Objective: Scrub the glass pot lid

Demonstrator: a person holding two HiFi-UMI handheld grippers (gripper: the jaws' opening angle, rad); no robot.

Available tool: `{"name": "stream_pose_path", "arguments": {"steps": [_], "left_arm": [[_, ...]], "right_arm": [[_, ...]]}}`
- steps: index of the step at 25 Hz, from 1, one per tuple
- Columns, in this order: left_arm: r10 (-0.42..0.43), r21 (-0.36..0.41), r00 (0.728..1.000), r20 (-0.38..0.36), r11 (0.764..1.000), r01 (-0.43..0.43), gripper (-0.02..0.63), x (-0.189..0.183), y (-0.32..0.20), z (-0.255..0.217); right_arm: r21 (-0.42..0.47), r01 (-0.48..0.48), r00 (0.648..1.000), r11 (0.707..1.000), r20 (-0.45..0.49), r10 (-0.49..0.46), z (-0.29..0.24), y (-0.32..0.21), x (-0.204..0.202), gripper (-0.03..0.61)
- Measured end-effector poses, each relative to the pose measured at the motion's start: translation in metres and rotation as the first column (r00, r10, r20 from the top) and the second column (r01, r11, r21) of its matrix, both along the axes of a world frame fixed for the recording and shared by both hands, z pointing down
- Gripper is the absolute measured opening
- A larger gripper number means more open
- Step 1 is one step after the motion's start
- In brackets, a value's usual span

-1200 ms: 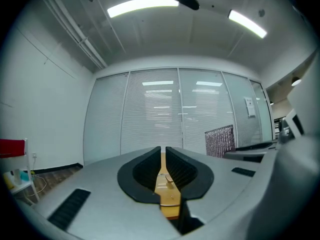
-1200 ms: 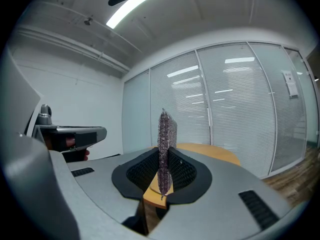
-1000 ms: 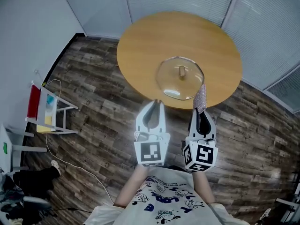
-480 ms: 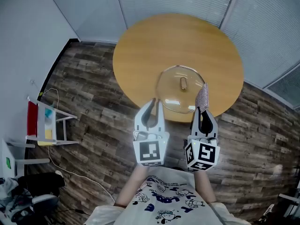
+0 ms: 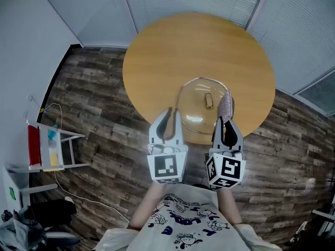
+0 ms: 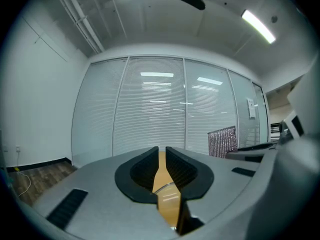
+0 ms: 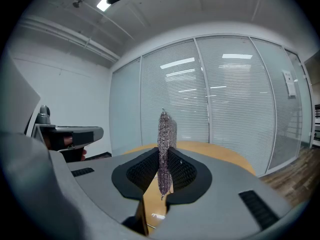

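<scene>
Clear domed glass pot lid [image 5: 198, 111]: likely rigid, slick, breakable; steady by small metal knob [image 5: 209, 99]; right claw [image 5: 224, 121] is pinching silvery mesh scourer [image 5: 225, 104]; left claw [image 5: 170, 112] is hovering closed, empty

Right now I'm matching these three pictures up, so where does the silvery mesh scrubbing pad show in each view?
Head view: right of centre, the scrubbing pad stands from the right gripper beside the glass lid's right rim.
Left gripper view: pad right of middle, beyond the jaws.
Right gripper view: pad dead centre, upright, clamped between the jaws.
Shared landmark: the round wooden table, in all three.
</scene>
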State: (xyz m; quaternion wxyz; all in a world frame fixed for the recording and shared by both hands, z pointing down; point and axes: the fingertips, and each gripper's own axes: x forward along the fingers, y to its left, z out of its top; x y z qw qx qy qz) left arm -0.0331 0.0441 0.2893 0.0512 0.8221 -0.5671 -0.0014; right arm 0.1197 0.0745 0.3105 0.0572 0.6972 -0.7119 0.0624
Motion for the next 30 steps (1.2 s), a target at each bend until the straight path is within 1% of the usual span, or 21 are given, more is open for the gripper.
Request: {"name": "stream_pose_path", "arguments": {"steps": [4, 12, 17, 21, 26, 30], "left_arm": [[0.016, -0.018, 1.000, -0.020, 1.000, -0.017, 0.037, -0.007, -0.016, 0.006], [0.026, -0.053, 1.000, -0.010, 0.998, -0.027, 0.037, -0.016, -0.033, 0.023], [0.026, -0.099, 0.999, -0.018, 0.995, -0.028, 0.037, -0.022, -0.035, 0.036], [0.033, -0.141, 0.999, -0.013, 0.989, -0.034, 0.037, -0.020, -0.041, 0.050], [0.005, -0.190, 0.999, -0.033, 0.982, -0.011, 0.037, -0.023, -0.048, 0.065], [-0.025, -0.214, 0.999, -0.040, 0.977, 0.016, 0.037, -0.028, -0.058, 0.073]], "right_arm": [[-0.004, -0.011, 1.000, 1.000, -0.006, 0.011, 0.002, -0.016, -0.007, 0.063], [-0.022, -0.019, 1.000, 1.000, -0.016, 0.019, 0.008, -0.034, -0.016, 0.063], [-0.055, -0.008, 1.000, 0.998, -0.018, 0.007, 0.017, -0.037, -0.024, 0.063], [-0.075, -0.005, 1.000, 0.997, -0.012, 0.004, 0.024, -0.046, -0.022, 0.063], [-0.106, 0.019, 1.000, 0.994, -0.017, -0.021, 0.032, -0.058, -0.023, 0.063], [-0.113, 0.051, 0.999, 0.992, -0.014, -0.052, 0.035, -0.072, -0.026, 0.063]]}}
